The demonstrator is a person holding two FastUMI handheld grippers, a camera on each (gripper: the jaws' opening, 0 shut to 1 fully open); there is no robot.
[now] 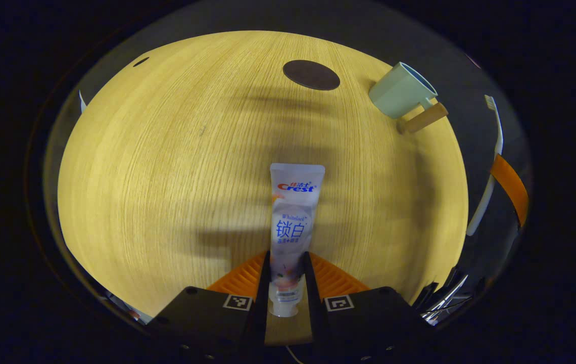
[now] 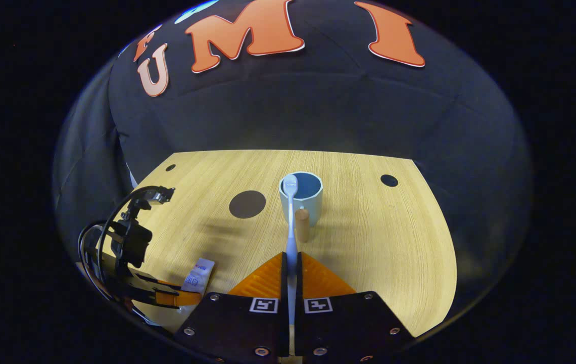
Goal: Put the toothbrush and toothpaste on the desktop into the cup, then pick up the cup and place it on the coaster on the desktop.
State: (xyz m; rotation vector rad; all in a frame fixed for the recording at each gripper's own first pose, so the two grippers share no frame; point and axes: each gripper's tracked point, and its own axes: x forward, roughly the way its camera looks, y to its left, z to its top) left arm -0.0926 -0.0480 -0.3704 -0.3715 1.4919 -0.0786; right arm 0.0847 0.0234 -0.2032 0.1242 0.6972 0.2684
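Note:
A white toothpaste tube [image 1: 293, 222] lies between the fingers of my left gripper [image 1: 287, 260], which press on its lower half just above the wooden desktop [image 1: 166, 177]. The pale green cup [image 1: 401, 91] with a wooden handle stands at the far right, near the dark round coaster [image 1: 311, 75]. In the right gripper view my right gripper [image 2: 291, 263] is shut on the white toothbrush [image 2: 291, 222], whose head points at the cup [image 2: 302, 198]. The coaster [image 2: 247, 204] lies left of the cup. The left gripper [image 2: 166, 296] with the toothpaste [image 2: 198, 275] shows at lower left.
Two small dark holes [image 2: 389, 180] [image 2: 170, 167] mark the desktop's far corners. The black cloth wall [image 2: 318, 111] rises behind the desk. The toothbrush [image 1: 490, 167] and a finger of the right gripper [image 1: 510, 187] show at the right edge of the left gripper view.

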